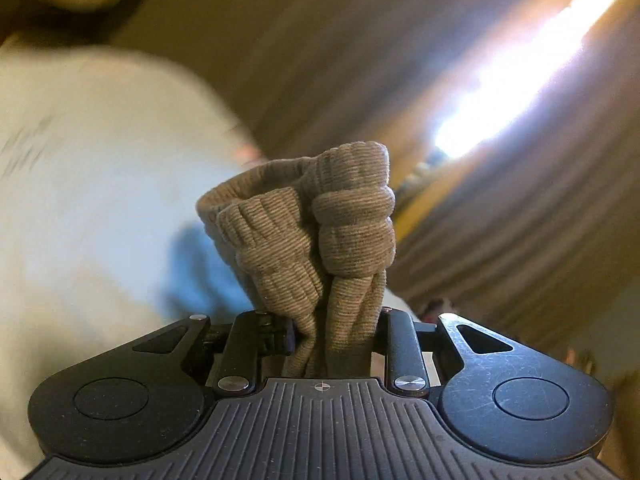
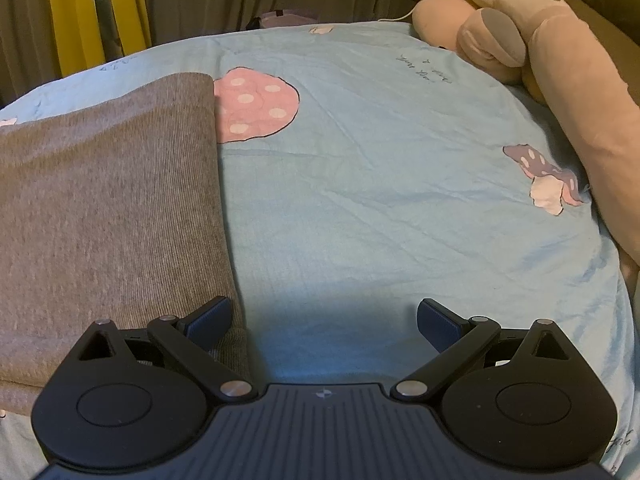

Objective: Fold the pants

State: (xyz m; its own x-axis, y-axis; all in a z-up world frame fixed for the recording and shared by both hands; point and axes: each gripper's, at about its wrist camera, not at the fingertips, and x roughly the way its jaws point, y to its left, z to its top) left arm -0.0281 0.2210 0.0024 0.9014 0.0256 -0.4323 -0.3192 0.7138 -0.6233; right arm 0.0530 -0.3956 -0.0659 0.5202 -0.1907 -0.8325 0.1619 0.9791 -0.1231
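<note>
Bunched at twelve o'clock off my left claw (image 1: 334, 336), the pants (image 1: 316, 232) are pinched tight and lifted for a fold, the rest lying at ten o'clock from my released right claw (image 2: 324, 318), which must next pin them down.

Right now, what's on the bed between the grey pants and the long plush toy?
Only blue bedsheet between pants and plush toy, in the right wrist view.
</note>
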